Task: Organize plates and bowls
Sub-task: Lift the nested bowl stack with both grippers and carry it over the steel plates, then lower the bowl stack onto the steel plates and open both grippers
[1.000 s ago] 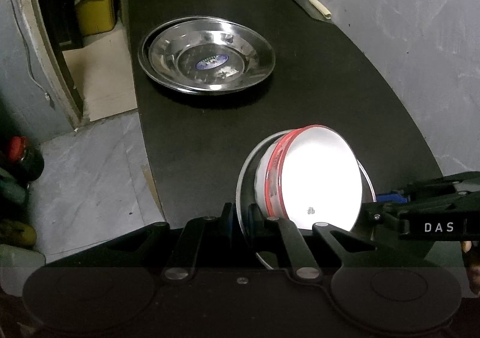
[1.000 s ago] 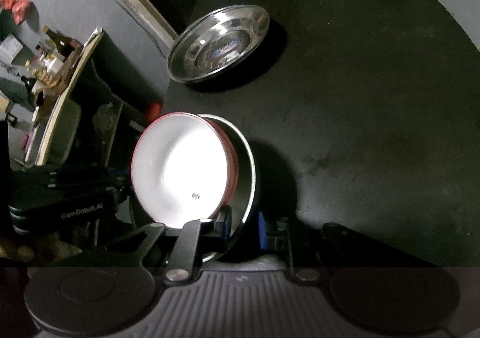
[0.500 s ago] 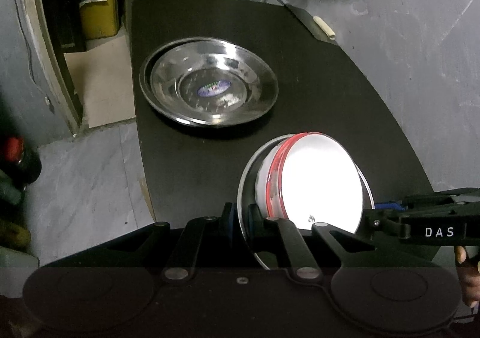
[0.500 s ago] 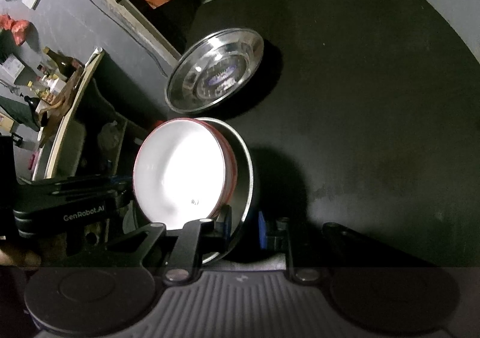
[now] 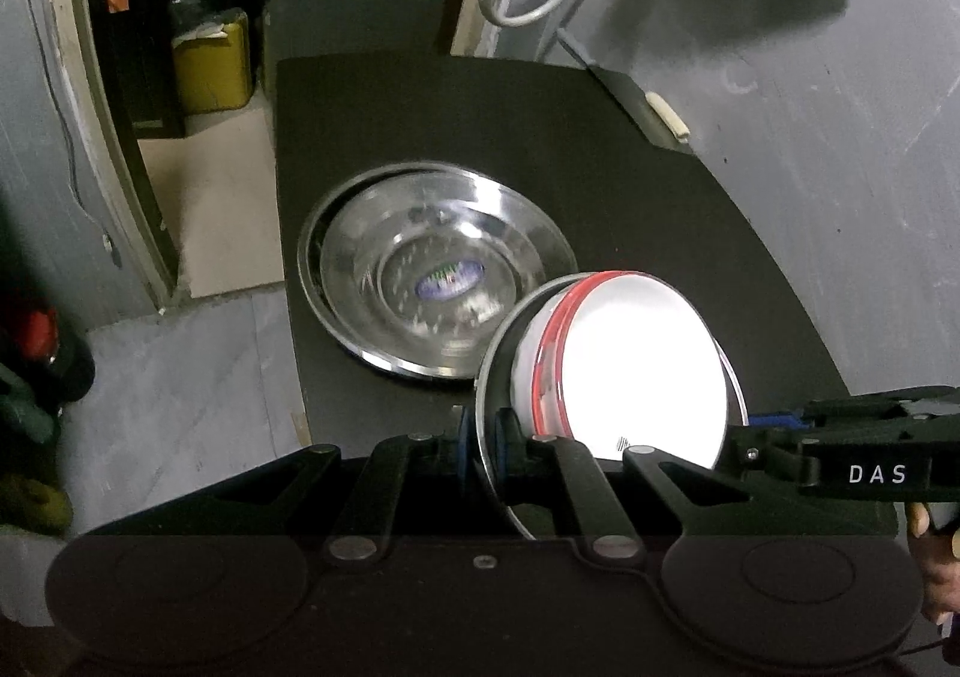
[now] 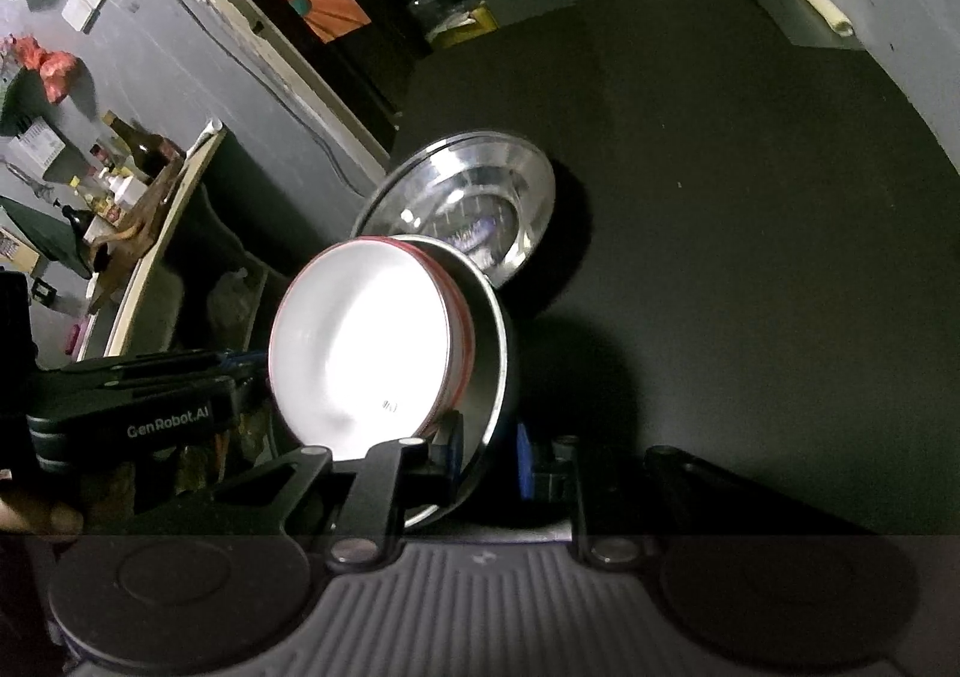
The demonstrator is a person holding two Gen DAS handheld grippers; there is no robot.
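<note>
A steel plate [image 5: 489, 377] carries a white bowl with a red rim [image 5: 636, 371]. My left gripper [image 5: 480, 437] is shut on the plate's left rim and my right gripper [image 6: 489, 449] is shut on its opposite rim [image 6: 495, 353]; the bowl [image 6: 360, 347] sits in it. Both hold it in the air above the black table [image 5: 630, 185], tilted. A stack of steel plates [image 5: 432, 269] lies on the table just beyond, partly behind the held plate; it also shows in the right wrist view [image 6: 474, 203].
The table's left edge drops to a tiled floor [image 5: 180, 377]. A grey wall [image 5: 840, 137] borders the right side. A small pale object [image 5: 666, 116] lies at the far right table edge. A shelf with bottles [image 6: 120, 179] stands off to the left.
Both grippers have lifted the plate with the bowl and carried it toward the steel plate stack, which now sits close behind it. Grip is unchanged.
</note>
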